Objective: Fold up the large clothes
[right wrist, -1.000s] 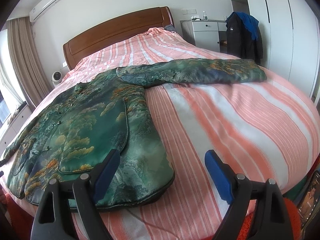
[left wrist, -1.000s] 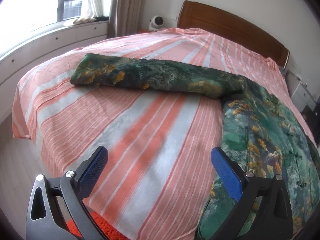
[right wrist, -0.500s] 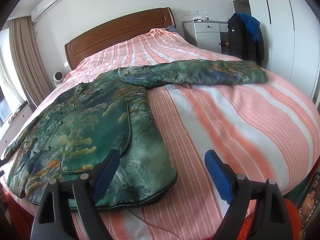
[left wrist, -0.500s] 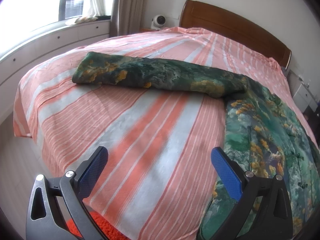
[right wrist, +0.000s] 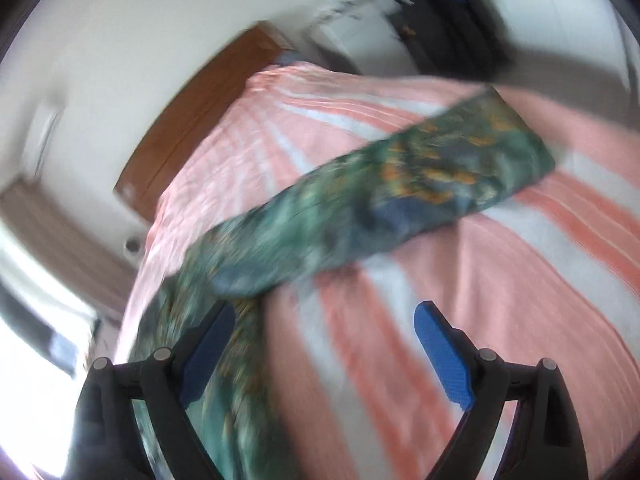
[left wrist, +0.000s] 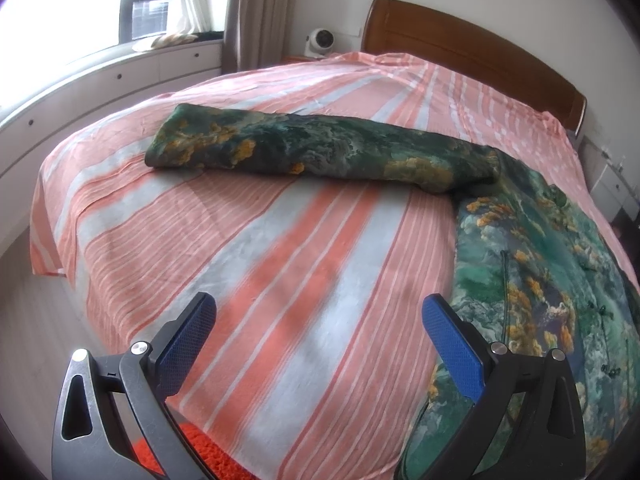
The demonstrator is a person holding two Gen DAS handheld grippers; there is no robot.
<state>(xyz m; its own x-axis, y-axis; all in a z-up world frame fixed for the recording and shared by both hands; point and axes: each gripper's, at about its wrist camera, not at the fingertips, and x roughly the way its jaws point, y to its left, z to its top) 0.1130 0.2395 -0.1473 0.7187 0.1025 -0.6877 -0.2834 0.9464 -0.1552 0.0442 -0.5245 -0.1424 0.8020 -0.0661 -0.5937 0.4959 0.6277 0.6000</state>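
Note:
A green jacket with gold landscape print (left wrist: 532, 264) lies flat on the striped bed (left wrist: 280, 248). One sleeve (left wrist: 320, 148) stretches out to the left in the left wrist view. My left gripper (left wrist: 320, 320) hovers open over the bedspread at the bed's foot, just left of the jacket's hem, nothing between its fingers. In the blurred, tilted right wrist view the other sleeve (right wrist: 380, 208) runs diagonally across the bed. My right gripper (right wrist: 324, 324) hangs above the bed below that sleeve, its jaws opening with nothing between them.
A wooden headboard (left wrist: 472, 44) stands at the far end. White window-side cabinets (left wrist: 112, 80) and a curtain (left wrist: 260, 8) line the left. A small white fan (left wrist: 320, 40) sits on a bedside table. A dark coat (right wrist: 448, 12) hangs by white furniture. Something orange (left wrist: 200, 452) lies under my left gripper.
My right gripper swung fast to the right and rolled, so its view is blurred and tilted and now faces the right sleeve instead of the jacket's hem. The left gripper stayed where it was.

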